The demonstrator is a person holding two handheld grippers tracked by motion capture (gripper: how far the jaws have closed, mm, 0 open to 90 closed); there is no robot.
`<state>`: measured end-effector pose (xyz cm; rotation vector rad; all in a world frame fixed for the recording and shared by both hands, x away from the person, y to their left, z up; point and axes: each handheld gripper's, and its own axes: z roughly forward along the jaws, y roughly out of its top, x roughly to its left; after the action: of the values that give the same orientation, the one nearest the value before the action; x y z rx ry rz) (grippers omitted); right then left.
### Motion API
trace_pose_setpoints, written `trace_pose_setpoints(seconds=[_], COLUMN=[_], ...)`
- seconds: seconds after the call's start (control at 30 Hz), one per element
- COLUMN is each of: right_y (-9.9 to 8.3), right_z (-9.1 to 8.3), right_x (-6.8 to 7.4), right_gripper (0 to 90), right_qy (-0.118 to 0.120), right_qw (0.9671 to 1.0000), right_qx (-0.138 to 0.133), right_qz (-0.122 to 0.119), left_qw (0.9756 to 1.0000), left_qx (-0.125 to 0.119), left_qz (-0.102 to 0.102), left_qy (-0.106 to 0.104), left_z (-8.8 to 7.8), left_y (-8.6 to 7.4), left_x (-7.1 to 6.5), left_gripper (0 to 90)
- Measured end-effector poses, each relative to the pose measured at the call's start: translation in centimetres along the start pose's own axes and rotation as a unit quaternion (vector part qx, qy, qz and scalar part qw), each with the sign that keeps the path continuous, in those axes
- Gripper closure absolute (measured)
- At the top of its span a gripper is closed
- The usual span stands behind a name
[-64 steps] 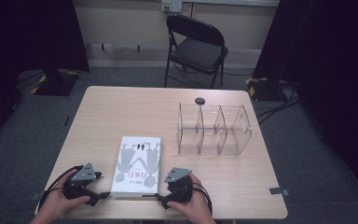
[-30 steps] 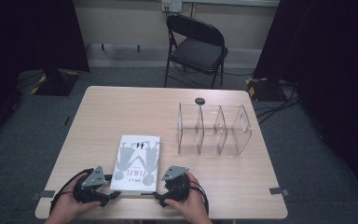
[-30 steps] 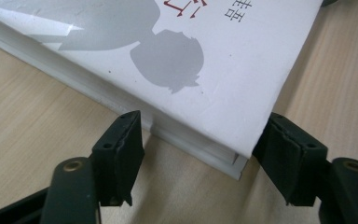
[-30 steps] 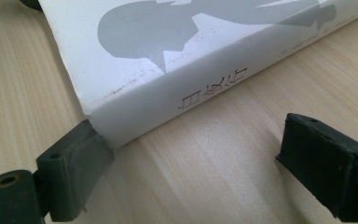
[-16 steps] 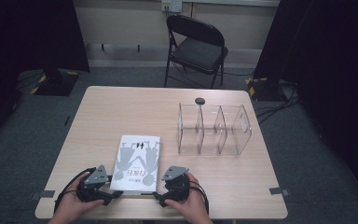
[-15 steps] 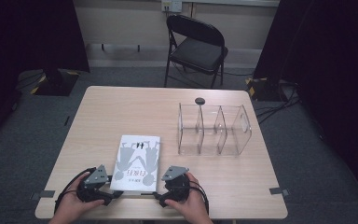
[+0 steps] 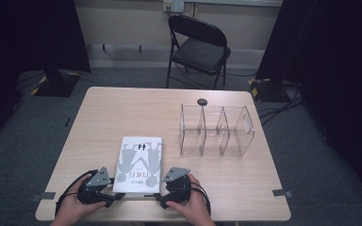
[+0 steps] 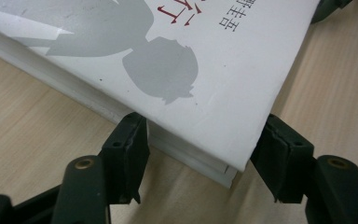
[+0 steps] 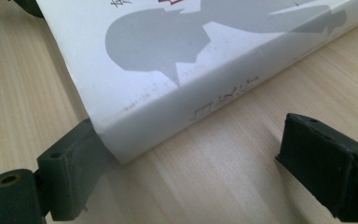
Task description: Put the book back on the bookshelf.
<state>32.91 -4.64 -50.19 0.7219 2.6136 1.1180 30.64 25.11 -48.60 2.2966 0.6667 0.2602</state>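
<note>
Here, at the near edge of the table [image 7: 99, 108], two hands hold a gripper each, one at either near corner of a white book [image 7: 138, 162] that lies flat on the wood. The book lies closer to the table's near edge than its far one, and left of the middle, its cover printed with grey figures and a few red characters.

The left gripper [image 8: 200, 172] sits at the book's near left corner. In the left gripper view that corner lies between the two black jaws, which have just been closing: one pad meets the page edge along the book's side, and the other stands against the cover's short edge. Whether they press yet I cannot tell for sure, though both pads look to be in contact.

The right gripper [image 9: 182, 186] is at the book's near right corner. In the right gripper view one jaw rests against the book's corner, while the other stands well apart over bare wood, so these jaws are spread and grip nothing.

Farther back, toward the right side of the table, stands a clear plastic organiser [image 7: 215, 131] with three compartments. Just behind it, near the far edge, lies a small dark round thing [image 7: 202, 101]. Beyond the table a black folding chair [image 7: 198, 47] stands on the grey carpet.
</note>
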Motion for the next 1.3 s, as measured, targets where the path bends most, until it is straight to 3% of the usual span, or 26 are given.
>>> trace_pose_setpoints(seconds=[0.3, 0.47, 0.6, 0.83, 0.87, 1.13, 1.2, 1.3], right_y=[0.1, 0.2, 0.2, 0.2, 0.2, 0.2, 0.2, 0.3], right_z=[0.1, 0.2, 0.1, 0.1, 0.1, 0.1, 0.2, 0.2], right_x=[0.1, 0.3, 0.3, 0.4, 0.4, 0.5, 0.6, 0.7], right_gripper=[9.2, 15.2, 16.8, 18.1, 18.1, 18.0, 17.8, 17.5], right_qy=[-0.001, 0.006, 0.004, -0.001, -0.002, -0.004, -0.007, -0.010], right_qw=[1.0000, 0.9999, 0.9999, 0.9999, 1.0000, 0.9999, 0.9999, 0.9999], right_qx=[0.002, -0.009, -0.011, -0.010, -0.009, -0.010, -0.011, -0.011], right_qz=[0.001, -0.012, -0.009, -0.002, -0.001, 0.001, 0.001, 0.003], left_qw=[0.9999, 0.9999, 0.9999, 0.9999, 0.9997, 0.9999, 0.9996, 0.9996], left_qx=[-0.001, 0.002, 0.005, 0.006, 0.011, 0.008, 0.012, 0.013], left_qz=[0.004, 0.002, 0.005, 0.010, 0.021, 0.009, 0.023, 0.017], left_qy=[-0.010, -0.013, -0.013, -0.008, -0.003, -0.003, 0.007, 0.016], left_z=[-0.1, 0.0, 0.0, 0.2, 0.2, 0.5, 0.6, 0.7], left_y=[0.7, 0.7, 0.7, 0.7, 0.7, 0.4, 0.5, 0.7], left_x=[-0.6, -0.6, -0.5, -0.4, -0.5, -0.6, -1.0, -1.2], left_gripper=[44.5, 44.5, 44.5, 44.5, 44.5, 43.0, 41.5, 41.4])
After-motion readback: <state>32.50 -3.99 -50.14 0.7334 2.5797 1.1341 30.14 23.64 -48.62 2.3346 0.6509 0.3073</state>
